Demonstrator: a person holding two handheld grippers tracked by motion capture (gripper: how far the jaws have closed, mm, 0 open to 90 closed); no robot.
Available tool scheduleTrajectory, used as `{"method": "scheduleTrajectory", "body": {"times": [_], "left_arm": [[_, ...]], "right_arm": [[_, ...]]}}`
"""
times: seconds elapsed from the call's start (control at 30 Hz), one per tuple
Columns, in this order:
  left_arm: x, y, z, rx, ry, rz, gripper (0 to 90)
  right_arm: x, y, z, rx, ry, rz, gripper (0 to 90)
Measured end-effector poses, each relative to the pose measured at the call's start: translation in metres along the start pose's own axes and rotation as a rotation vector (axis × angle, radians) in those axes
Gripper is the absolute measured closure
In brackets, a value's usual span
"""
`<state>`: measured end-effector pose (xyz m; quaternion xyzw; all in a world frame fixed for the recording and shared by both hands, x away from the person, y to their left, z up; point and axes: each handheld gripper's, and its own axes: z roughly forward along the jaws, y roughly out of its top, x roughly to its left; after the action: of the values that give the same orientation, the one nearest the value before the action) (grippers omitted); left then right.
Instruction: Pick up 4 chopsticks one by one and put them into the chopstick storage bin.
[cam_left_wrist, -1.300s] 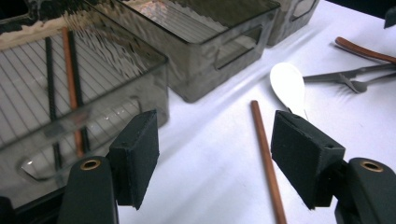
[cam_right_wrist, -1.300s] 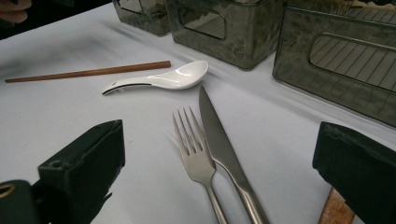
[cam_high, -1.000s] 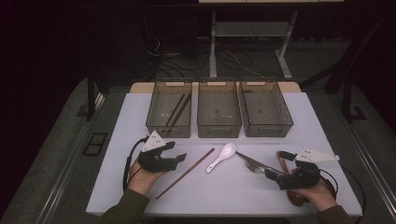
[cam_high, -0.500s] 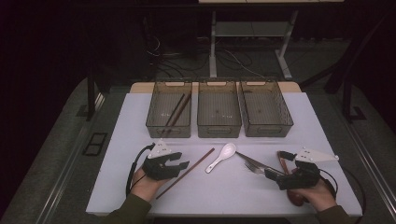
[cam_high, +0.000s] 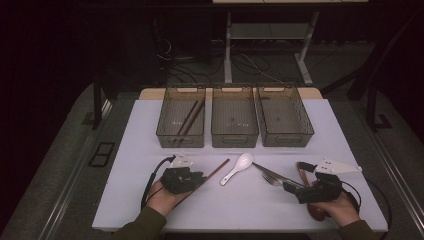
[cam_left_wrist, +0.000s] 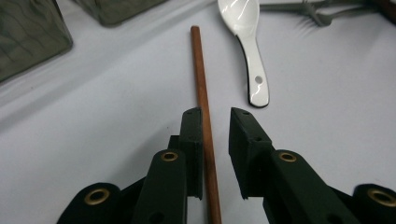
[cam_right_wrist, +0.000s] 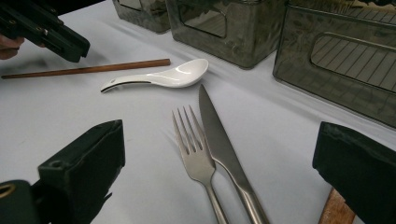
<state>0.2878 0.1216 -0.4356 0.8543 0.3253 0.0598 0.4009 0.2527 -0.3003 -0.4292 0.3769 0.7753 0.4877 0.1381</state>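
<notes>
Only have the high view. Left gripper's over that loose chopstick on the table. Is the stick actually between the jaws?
Observer: Yes. In the left gripper view the chopstick runs between the jaws of the left gripper, which have just been closing. It lies against one pad, with a gap to the other.
Operator: Spoon in the way?
Observer: No. The white spoon lies apart from the chopstick, beyond the jaw tips and off to one side.
Operator: Right gripper?
Observer: The right gripper has its jaws wide open. The fork and knife lie side by side on the table in the gap, untouched.
</notes>
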Motion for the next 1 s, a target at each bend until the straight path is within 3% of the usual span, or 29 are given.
{"method": "scheduleTrajectory", "body": {"times": [0.2, 0.43, 0.63, 0.87, 1.0], "left_arm": [[-0.001, -0.001, 0.005, 0.026, 0.005, -0.011, 75.8], [-0.002, -0.002, 0.009, 0.065, 0.013, 0.01, 76.1], [-0.004, -0.003, 0.011, 0.086, 0.044, 0.049, 77.2], [-0.01, 0.0, 0.013, 0.106, 0.097, 0.068, 82.0], [-0.011, 0.002, 0.013, 0.117, 0.104, 0.072, 83.3]], "right_arm": [[0.0, 0.0, 0.0, 0.0, 0.003, -0.001, 2.7], [-0.001, 0.0, 0.001, 0.003, 0.003, 0.002, 2.7], [-0.001, 0.0, 0.001, -0.001, 0.004, 0.005, 2.7], [-0.001, 0.0, 0.001, 0.002, 0.002, 0.004, 2.7], [-0.001, 0.0, 0.001, 0.0, 0.008, 0.001, 2.7]]}}
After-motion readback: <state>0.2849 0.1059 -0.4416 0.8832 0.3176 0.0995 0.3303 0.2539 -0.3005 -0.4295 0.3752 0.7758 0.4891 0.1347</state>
